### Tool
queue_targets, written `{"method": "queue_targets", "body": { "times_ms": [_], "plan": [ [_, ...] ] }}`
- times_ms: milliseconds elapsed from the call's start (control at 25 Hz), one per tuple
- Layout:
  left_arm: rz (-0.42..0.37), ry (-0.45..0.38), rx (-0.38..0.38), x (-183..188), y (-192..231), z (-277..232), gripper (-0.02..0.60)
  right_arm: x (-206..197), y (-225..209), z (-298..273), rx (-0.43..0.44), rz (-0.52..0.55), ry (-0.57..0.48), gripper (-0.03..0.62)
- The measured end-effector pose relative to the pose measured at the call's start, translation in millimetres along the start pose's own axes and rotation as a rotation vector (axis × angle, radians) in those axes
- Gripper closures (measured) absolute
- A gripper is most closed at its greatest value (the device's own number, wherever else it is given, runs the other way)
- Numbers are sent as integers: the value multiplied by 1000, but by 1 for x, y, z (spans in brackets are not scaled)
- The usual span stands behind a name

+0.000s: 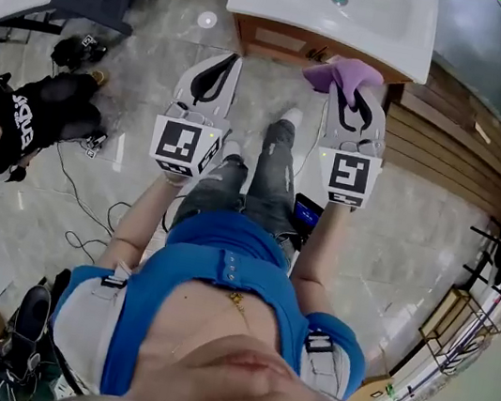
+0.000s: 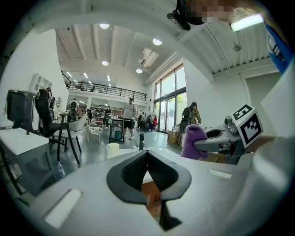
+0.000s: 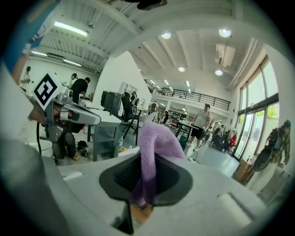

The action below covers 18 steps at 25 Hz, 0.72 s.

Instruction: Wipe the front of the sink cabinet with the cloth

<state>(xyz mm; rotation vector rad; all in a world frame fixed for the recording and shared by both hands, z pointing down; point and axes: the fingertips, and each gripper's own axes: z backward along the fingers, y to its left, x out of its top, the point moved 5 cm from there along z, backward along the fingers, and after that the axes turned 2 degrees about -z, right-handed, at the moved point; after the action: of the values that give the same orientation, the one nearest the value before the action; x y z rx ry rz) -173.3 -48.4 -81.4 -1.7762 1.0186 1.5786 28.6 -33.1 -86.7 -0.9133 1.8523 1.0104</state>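
Glossy marble floor (image 1: 396,238), tall windows (image 2: 168,103), possibly a mezzanine railing (image 2: 106,86)

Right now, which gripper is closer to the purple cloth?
Right. The right gripper has the cloth pinched in its fingers, by the cabinet front. The left gripper is off to the cloth's left, not touching it, shut on nothing.
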Motion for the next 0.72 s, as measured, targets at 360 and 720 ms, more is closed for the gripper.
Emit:
{"method": "queue_targets", "body": {
  "times_ms": [360, 720],
  "plan": [
    [9, 36, 2, -88, 20, -84, 581, -79, -12, -91, 94, -27, -4, 533],
    [-19, 5, 3, -241, 30, -159, 581, -211, 11, -146, 201, -115, -140, 533]
  ]
}}
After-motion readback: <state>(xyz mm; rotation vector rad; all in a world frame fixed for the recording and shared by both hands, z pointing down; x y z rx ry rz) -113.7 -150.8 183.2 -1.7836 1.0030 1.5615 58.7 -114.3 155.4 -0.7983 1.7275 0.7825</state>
